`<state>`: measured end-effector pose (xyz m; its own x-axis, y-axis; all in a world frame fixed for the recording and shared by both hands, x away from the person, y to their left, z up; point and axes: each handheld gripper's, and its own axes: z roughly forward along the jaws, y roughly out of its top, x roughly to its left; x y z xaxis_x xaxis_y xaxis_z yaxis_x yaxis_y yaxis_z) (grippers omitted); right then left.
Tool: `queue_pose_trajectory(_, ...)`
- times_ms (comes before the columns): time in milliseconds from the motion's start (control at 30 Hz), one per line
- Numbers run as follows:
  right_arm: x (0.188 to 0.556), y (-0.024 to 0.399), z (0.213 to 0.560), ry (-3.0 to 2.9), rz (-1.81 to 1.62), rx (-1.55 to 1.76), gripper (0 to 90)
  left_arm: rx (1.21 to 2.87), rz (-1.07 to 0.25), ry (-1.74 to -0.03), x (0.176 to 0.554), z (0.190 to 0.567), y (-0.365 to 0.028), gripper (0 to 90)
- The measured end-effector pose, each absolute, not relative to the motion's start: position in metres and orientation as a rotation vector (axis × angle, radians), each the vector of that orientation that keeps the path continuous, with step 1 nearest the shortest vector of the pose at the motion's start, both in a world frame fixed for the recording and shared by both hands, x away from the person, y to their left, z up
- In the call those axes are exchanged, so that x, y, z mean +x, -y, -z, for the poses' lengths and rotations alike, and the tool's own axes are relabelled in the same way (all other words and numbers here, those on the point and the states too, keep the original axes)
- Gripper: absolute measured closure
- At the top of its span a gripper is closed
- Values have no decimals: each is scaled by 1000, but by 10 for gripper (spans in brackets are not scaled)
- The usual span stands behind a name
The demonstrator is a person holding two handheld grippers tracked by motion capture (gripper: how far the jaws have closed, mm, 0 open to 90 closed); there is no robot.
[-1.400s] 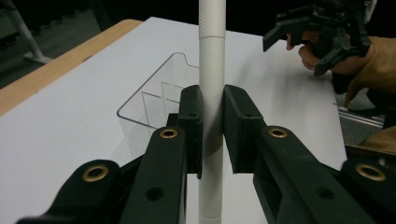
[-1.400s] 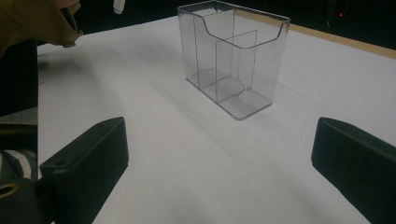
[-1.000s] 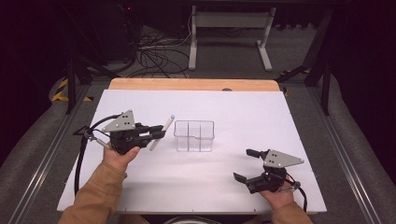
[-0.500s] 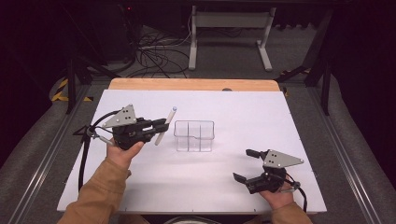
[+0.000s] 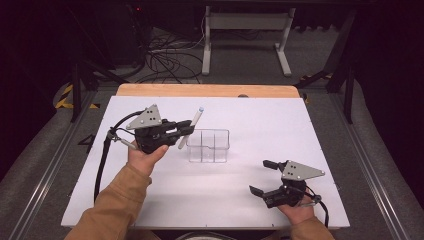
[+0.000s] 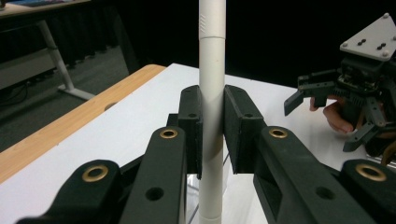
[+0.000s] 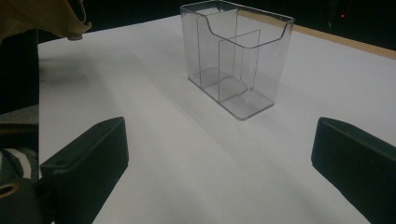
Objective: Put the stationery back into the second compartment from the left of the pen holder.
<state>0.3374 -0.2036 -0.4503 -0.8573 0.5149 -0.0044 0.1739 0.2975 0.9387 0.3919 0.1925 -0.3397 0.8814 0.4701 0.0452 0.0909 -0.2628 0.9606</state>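
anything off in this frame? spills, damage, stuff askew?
Nothing stands out. The white pen sits squarely in the left gripper, the clear organizer stands upright and empty, and the right gripper rests open.

Bright, even light from overhead on the white table, surroundings sunk in near-black. Soft shadows only, a faint one beside the clear organizer. High view slightly soft and grainy. Left gripper view sharp on the white pen, nearest jaw parts blurred. Dim foreground in the right gripper view.

black two-jaw grippers, grey triangular top plates, brass rivets, black cables, tan sleeves.
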Motion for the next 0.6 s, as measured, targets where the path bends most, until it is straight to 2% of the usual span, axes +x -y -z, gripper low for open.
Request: queue_pose_trajectory(600,337,204,451,-2272,-1580,618,41,1798,-351,-438,414,346,-149,785)
